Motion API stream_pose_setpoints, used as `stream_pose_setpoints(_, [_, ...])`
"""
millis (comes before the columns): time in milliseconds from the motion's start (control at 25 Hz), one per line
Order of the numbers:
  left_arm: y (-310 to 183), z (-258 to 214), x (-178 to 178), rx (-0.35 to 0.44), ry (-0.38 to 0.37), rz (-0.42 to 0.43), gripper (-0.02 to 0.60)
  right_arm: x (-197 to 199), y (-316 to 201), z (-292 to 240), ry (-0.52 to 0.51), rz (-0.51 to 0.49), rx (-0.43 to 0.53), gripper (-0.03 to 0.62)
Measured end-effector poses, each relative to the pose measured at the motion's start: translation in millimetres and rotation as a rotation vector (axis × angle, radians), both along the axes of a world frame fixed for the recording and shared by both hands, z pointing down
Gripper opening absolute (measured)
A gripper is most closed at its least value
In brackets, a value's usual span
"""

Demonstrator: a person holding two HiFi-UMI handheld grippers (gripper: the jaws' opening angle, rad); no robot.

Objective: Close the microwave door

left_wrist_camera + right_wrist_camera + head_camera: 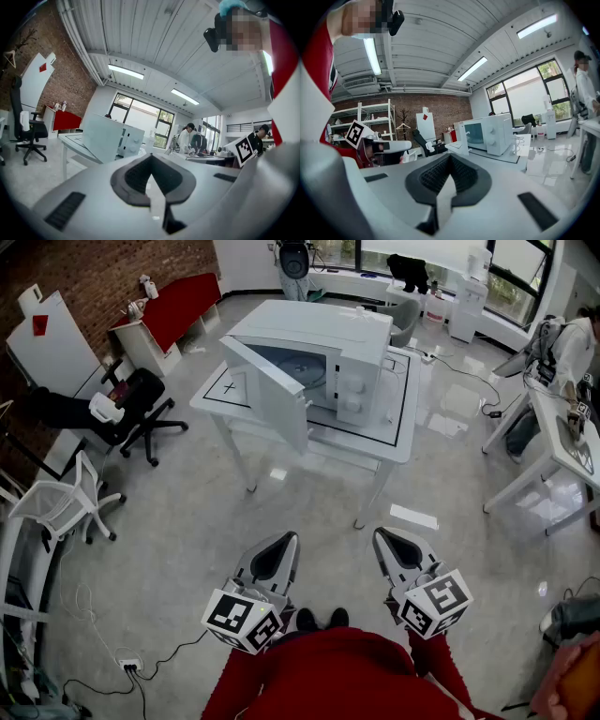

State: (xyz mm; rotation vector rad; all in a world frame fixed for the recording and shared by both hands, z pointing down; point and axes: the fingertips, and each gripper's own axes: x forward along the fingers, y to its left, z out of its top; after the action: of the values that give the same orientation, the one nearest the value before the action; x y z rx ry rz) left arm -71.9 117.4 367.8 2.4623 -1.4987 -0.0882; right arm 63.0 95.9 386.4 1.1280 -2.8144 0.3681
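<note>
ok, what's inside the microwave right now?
Head view: the microwave stands open; a round turntable shows inside, nothing visible on it. The swung-out door covers the lower left of the opening, so that part can't be checked.

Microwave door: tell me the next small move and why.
Probably step toward the table, carrying the left gripper toward the outer face of the microwave door. That door stands swung wide open from the microwave, and both the left gripper and the right gripper are shut, empty and held near the body, well short of it.
</note>
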Motion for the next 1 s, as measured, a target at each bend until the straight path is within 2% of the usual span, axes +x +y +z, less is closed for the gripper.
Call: stream_pose_setpoints(1000, [-11.6,17.1,4.9,-0.038,0.009,-0.031,0.011,13.0,-8.4,6.1,-0.038,-0.023,0.005,0.014])
